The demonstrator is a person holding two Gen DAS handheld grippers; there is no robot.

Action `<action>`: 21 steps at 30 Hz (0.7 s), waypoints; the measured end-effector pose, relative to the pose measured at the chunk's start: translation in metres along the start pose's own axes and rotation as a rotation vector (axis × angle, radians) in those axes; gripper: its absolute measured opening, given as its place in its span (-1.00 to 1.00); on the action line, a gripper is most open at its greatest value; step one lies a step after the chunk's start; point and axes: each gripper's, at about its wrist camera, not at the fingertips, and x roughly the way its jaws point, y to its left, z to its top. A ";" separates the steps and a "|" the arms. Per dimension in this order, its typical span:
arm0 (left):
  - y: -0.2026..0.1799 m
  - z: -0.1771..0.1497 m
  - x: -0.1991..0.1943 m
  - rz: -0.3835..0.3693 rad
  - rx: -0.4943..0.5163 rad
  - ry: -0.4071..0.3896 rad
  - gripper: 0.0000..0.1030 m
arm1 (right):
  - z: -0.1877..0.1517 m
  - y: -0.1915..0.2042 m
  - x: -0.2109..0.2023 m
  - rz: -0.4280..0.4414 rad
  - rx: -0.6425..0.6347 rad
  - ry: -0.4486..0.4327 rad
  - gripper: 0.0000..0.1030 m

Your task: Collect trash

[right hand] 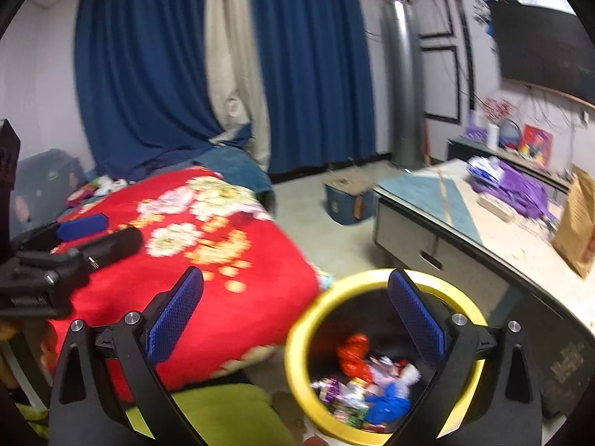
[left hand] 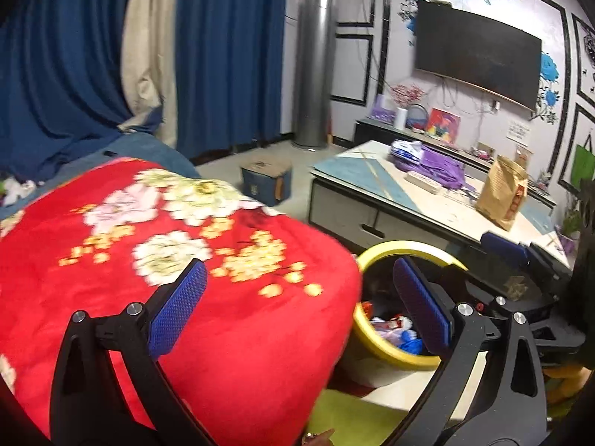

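**Fingers spread wide, nothing held**

Left wrist view: left gripper (left hand: pixel 301 308) fingers spread, empty, over red blanket (left hand: pixel 178 278); yellow bin (left hand: pixel 375 338) of trash (left hand: pixel 390 329) just right.

Right wrist view: right gripper (right hand: pixel 295 319) fingers spread, empty, above that bin, bench (right hand: pixel 502 230) far right.

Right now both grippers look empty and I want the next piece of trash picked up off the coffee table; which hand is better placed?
Probably the right gripper: it is open, empty and nearer the coffee table. The left gripper hangs over the red blanket.
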 end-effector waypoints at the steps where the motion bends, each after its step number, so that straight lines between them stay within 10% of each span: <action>1: 0.007 -0.003 -0.008 0.024 -0.013 -0.011 0.79 | 0.002 0.010 -0.002 0.000 -0.014 -0.016 0.88; 21: 0.072 -0.047 -0.083 0.175 -0.143 -0.163 0.79 | -0.015 0.051 -0.038 0.020 -0.076 -0.204 0.88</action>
